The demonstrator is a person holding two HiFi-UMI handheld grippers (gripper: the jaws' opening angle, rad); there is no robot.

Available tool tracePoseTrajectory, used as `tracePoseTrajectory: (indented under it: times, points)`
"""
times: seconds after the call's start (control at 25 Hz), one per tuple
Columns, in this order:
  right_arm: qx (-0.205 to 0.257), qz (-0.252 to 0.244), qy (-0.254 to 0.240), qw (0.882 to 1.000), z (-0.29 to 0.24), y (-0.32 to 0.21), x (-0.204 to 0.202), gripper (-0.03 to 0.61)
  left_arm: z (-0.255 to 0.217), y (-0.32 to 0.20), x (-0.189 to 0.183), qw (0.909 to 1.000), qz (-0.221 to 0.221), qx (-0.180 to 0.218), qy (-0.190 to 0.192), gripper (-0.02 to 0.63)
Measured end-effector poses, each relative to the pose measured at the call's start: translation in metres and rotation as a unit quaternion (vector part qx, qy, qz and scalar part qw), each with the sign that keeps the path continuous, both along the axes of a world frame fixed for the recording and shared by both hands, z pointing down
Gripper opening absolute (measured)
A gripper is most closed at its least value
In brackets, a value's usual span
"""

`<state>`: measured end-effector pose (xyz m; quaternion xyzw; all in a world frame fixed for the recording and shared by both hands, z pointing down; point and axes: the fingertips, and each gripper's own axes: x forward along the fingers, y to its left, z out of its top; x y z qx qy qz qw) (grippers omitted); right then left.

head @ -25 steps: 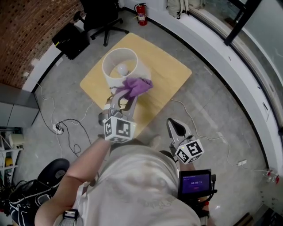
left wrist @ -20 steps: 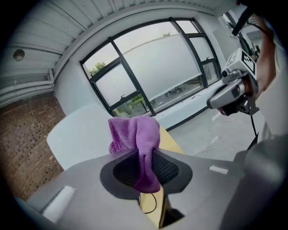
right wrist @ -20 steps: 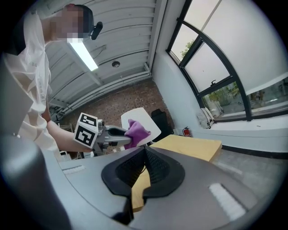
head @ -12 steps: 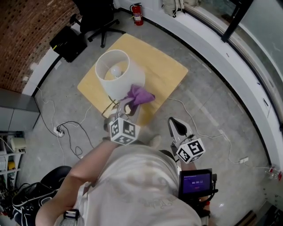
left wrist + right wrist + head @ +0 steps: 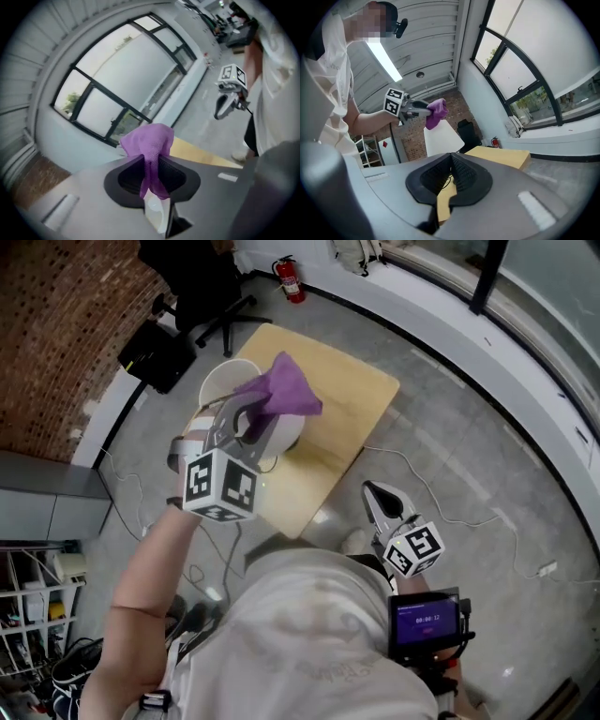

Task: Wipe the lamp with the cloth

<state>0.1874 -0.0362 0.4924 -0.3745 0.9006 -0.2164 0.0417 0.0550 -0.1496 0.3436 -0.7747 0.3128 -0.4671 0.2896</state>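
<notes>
My left gripper (image 5: 251, 416) is raised over the white lamp shade (image 5: 217, 388) and is shut on a purple cloth (image 5: 281, 392). The cloth bunches out past the jaws and hides much of the shade's opening. In the left gripper view the cloth (image 5: 148, 144) is pinched between the pads and stands up in front of the windows. The lamp stands on a small wooden table (image 5: 337, 409). My right gripper (image 5: 379, 505) hangs low near my hip, shut and empty. In the right gripper view the lamp shade (image 5: 442, 138) stands below the cloth (image 5: 436, 112).
A black office chair (image 5: 200, 285), a red fire extinguisher (image 5: 291, 279) and a black box (image 5: 159, 357) stand beyond the table by the brick wall. Cables (image 5: 441, 512) trail over the grey floor. A shelf unit (image 5: 33, 592) stands at the lower left.
My left gripper has lifted the purple cloth from the near side of the lamp shade up over its top and rolled. The right gripper has stayed in place.
</notes>
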Motion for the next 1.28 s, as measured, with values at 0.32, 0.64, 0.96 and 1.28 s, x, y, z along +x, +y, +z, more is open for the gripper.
tracePoseTrajectory:
  times: [0.32,0.64,0.96,1.28]
  points:
    - [-0.004,0.036,-0.019,0.999,0.009,0.022,0.016,0.014,0.075,-0.013,-0.005,0.9337,0.114,-0.126,-0.315,0.077]
    - [-0.009,0.072,-0.031,0.997,0.018,0.031,0.042,0.014,0.146,-0.001,0.012,0.8236,0.185,-0.252,-0.473,0.075]
    - [-0.021,0.112,-0.020,0.993,0.042,0.037,0.063,0.014,0.155,-0.010,0.032,0.8280,0.181,-0.292,-0.443,0.075]
    - [-0.004,0.099,-0.010,0.995,0.026,0.023,0.056,0.014,0.056,-0.061,0.020,0.8569,0.153,-0.317,-0.377,0.075]
